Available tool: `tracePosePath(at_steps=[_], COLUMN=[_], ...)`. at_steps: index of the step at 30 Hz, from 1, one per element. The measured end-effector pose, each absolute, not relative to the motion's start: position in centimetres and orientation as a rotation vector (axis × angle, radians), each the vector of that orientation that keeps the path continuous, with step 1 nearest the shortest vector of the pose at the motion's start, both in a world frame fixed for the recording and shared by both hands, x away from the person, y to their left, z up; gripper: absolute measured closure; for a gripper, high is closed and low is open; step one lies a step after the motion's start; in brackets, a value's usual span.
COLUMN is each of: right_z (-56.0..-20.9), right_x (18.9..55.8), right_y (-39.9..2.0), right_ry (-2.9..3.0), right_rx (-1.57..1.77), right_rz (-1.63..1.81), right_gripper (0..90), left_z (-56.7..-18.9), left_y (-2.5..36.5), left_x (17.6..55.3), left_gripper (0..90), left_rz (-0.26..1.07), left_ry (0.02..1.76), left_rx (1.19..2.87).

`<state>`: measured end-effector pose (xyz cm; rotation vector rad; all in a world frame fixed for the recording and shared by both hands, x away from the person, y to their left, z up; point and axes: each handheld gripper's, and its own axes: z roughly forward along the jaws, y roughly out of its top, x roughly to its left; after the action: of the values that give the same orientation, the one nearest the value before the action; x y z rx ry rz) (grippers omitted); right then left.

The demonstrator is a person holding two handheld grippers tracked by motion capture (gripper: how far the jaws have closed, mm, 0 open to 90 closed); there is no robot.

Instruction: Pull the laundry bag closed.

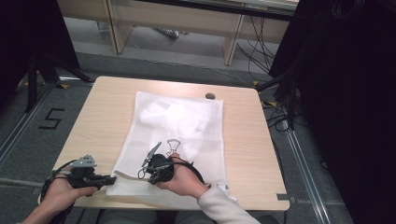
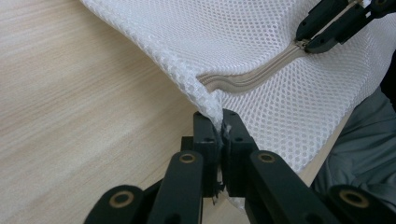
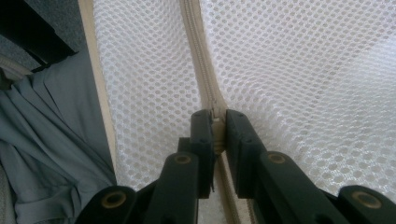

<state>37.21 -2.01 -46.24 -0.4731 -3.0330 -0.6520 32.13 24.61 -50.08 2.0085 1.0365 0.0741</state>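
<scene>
A white mesh laundry bag lies flat on the wooden table, with a pale lump inside its far half. My left gripper is shut on the bag's near left corner, lifting the mesh a little. The beige zipper runs along the near edge. My right gripper is shut on the zipper pull, with the closed zipper stretching away ahead of its jaws. In the left gripper view, the right gripper sits at the zipper's far end.
A small dark round object rests on the table beyond the bag's far edge. The near table edge is close to both grippers, with the person's grey clothing below it. Black curtains and stands flank the table.
</scene>
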Motion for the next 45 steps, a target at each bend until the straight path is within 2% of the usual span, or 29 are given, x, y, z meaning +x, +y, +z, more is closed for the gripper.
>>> tracePosePath(at_steps=[45], right_z=[-45.6], right_x=[37.1], right_y=[-4.1], right_ry=[-3.025], right_rx=[-0.536], right_rz=[-0.671], right_gripper=[82.3], left_z=[-50.1], left_y=[24.7], left_x=[32.2], left_gripper=[85.9], left_rz=[0.083], left_ry=[1.04], left_rx=[2.015])
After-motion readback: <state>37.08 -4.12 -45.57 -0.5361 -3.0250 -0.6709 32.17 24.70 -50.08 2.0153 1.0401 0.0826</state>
